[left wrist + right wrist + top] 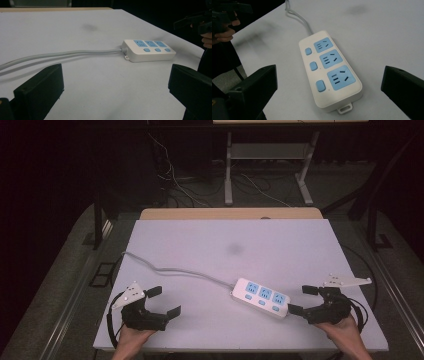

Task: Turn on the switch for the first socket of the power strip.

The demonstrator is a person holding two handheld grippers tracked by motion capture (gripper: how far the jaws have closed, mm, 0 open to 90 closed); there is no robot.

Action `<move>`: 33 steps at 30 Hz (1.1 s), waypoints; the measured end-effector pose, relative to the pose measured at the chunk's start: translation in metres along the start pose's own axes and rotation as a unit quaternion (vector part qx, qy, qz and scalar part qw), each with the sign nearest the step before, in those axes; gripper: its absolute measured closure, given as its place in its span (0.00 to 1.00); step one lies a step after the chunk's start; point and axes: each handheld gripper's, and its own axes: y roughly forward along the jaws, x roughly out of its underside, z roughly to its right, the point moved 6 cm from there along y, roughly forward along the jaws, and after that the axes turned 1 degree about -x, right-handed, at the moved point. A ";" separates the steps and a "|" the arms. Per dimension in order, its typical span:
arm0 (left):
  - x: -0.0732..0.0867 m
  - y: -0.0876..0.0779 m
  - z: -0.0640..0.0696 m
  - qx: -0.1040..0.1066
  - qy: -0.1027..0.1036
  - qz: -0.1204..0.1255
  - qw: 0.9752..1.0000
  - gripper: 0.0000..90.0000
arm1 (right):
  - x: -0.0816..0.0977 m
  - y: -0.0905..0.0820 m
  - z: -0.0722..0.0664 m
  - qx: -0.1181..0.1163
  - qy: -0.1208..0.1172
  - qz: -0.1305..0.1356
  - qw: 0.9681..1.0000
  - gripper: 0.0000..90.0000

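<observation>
Lying flat near the front-right part of the white table (200, 240): one power strip (261, 297), a rounded white plastic block, smooth and glossy. Counted on its top face: three pale blue socket panels in a row, and three small blue rounded switch buttons in a row alongside them. Seen at its near end in the right gripper view: one small mounting tab with a slot. Leaving the strip's far end: one grey round cable (175, 270), curving away to the table's left edge.

Flanking the strip, two grippers, each black, hard and angular, with two blocky jaws. Right gripper (302, 300) just beside the strip's right end, jaws spread wide and gripping nothing, one tip close to the strip's corner; whether touching, cannot tell. Left gripper (165, 301) well apart from the strip, off to its left near the table's front edge, jaws likewise spread and empty.

Marking the matte tabletop beyond the strip: one faint dark smudge (235, 249).
</observation>
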 end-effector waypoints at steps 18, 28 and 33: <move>0.002 0.003 0.002 0.005 0.004 -0.009 1.000 0.00 | -0.022 0.010 -0.006 -0.010 -0.025 -0.020 0.999 0.00; 0.003 0.007 0.004 0.008 0.008 -0.016 1.000 0.00 | -0.032 0.017 -0.007 -0.017 -0.035 -0.037 0.999 0.00; 0.003 0.009 0.005 0.010 0.010 -0.016 1.000 0.00 | -0.037 0.020 -0.009 -0.020 -0.039 -0.046 0.998 0.00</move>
